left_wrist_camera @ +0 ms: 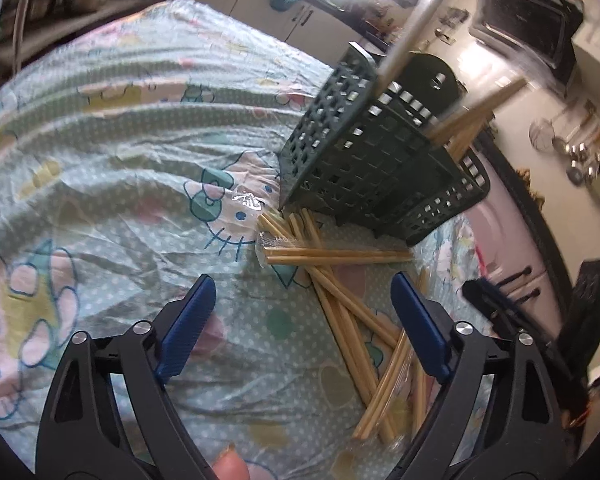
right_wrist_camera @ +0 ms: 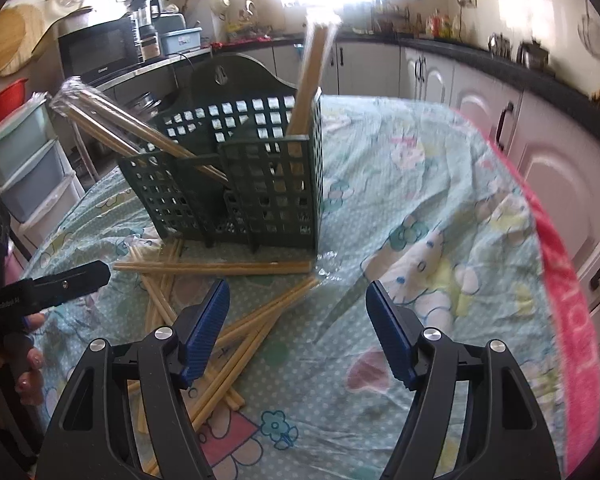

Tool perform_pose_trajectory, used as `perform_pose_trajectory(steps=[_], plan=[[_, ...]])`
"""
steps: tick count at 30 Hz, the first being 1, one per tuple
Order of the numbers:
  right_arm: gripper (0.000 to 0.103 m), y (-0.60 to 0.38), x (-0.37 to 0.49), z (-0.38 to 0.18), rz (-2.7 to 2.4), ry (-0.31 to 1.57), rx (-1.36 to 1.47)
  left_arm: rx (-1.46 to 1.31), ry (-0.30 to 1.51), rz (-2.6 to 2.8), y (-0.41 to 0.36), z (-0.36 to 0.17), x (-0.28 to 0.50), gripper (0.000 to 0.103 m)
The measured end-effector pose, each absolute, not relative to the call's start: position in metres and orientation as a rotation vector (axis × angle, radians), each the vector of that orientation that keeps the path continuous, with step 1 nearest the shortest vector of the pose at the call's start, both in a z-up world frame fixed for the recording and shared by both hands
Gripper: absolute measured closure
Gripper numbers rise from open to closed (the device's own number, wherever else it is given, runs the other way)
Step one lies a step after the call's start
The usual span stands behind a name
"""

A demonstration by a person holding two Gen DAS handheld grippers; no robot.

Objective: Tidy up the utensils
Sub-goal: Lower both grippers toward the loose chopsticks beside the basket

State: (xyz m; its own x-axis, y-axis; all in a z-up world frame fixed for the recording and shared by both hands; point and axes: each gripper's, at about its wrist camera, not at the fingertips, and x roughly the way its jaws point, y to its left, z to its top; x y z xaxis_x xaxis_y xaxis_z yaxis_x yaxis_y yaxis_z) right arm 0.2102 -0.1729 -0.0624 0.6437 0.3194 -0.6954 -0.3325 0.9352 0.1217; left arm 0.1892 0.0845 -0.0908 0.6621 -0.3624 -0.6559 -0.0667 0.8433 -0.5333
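A dark green slotted utensil holder [left_wrist_camera: 376,160] [right_wrist_camera: 244,184] stands on the table. Wrapped bamboo chopstick packs stick out of it: one upright [right_wrist_camera: 306,92] [left_wrist_camera: 404,40], another leaning [right_wrist_camera: 140,128] [left_wrist_camera: 472,120]. Several more wrapped chopstick packs [left_wrist_camera: 340,300] [right_wrist_camera: 236,332] lie scattered on the cloth in front of the holder. My left gripper [left_wrist_camera: 302,300] is open and empty, just above the loose packs. My right gripper [right_wrist_camera: 298,304] is open and empty, over the cloth to the right of the packs. The left gripper's finger also shows in the right wrist view [right_wrist_camera: 72,280].
The table wears a pale green cartoon-print cloth under clear plastic [left_wrist_camera: 120,140] [right_wrist_camera: 440,200], with a pink edge [right_wrist_camera: 568,300] at the right. Kitchen cabinets [right_wrist_camera: 480,92], a microwave [right_wrist_camera: 100,46] and plastic drawers [right_wrist_camera: 28,168] surround the table.
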Motion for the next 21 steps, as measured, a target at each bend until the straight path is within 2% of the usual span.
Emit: perform_pose_trajectory(steps=[4,21], plan=[[0.044,-0.176,0.225,-0.071,0.372,0.842,0.039,-0.631,0.849,-0.167,0.092,-0.1,0.197,0.036],[0.072,-0.18,0.269,-0.101,0.372,0.98,0.231,-0.746,0.847,-0.178,0.104,-0.108,0.205,0.06]])
